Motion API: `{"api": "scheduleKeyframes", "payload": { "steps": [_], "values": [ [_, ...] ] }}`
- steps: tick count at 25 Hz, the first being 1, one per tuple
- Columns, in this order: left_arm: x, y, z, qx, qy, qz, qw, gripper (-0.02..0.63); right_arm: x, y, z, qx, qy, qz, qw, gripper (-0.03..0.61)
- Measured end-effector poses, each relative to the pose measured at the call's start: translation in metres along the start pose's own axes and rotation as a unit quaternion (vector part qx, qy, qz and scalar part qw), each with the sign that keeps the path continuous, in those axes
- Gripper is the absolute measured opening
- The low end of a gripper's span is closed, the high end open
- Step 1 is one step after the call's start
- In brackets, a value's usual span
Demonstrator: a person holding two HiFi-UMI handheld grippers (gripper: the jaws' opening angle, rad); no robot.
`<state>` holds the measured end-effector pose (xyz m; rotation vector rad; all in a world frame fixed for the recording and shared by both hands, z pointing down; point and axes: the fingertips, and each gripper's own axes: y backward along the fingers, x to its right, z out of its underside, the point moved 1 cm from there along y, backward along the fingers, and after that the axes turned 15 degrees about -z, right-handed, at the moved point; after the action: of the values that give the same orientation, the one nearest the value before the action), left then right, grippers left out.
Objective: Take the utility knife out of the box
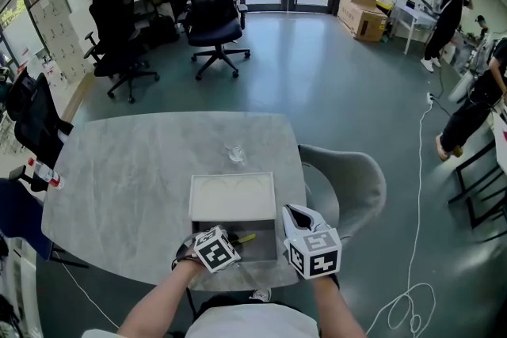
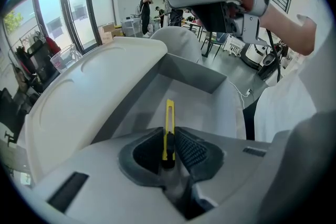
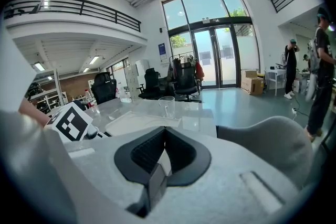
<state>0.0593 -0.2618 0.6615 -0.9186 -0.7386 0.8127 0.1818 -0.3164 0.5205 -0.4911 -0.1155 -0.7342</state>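
An open white box [image 1: 264, 248] sits at the table's near edge, its lid [image 1: 232, 196] folded back. Inside lies a yellow utility knife [image 1: 245, 237]. My left gripper [image 1: 230, 242] reaches steeply down into the box. In the left gripper view its pads [image 2: 186, 147] press on the near end of the utility knife [image 2: 169, 115], whose far end rests on the floor of the box [image 2: 194, 75]. My right gripper [image 1: 294, 211] hovers at the box's right edge, shut and empty; it also shows as the right gripper [image 2: 220, 0] and as the right gripper [image 3: 164, 131].
A clear glass [image 1: 235, 153] stands on the marble table [image 1: 127, 170] beyond the lid. A grey chair [image 1: 352, 178] is tucked at the table's right side. Black office chairs [image 1: 214, 20] stand farther off, and people [image 1: 445, 16] are at the far right.
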Motion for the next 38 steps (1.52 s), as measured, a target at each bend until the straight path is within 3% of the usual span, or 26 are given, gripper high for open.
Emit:
{"api": "scheduleKeyframes", "payload": {
  "steps": [12,25,38],
  "values": [
    [0.003,0.007,0.001,0.006,-0.014,-0.012,0.9998,0.060,-0.005,0.001,-0.001,0.002,-0.004,0.007,1.000,0.005],
    [-0.001,0.047,-0.004,0.066,-0.017,-0.028,0.9973,0.060,-0.036,0.020,-0.005,0.011,0.001,0.042,0.999,0.005],
    [-0.024,0.103,-0.009,0.143,0.020,-0.081,0.9862,0.060,-0.074,0.031,-0.012,0.018,0.011,0.058,0.998,0.005]
  ]
}}
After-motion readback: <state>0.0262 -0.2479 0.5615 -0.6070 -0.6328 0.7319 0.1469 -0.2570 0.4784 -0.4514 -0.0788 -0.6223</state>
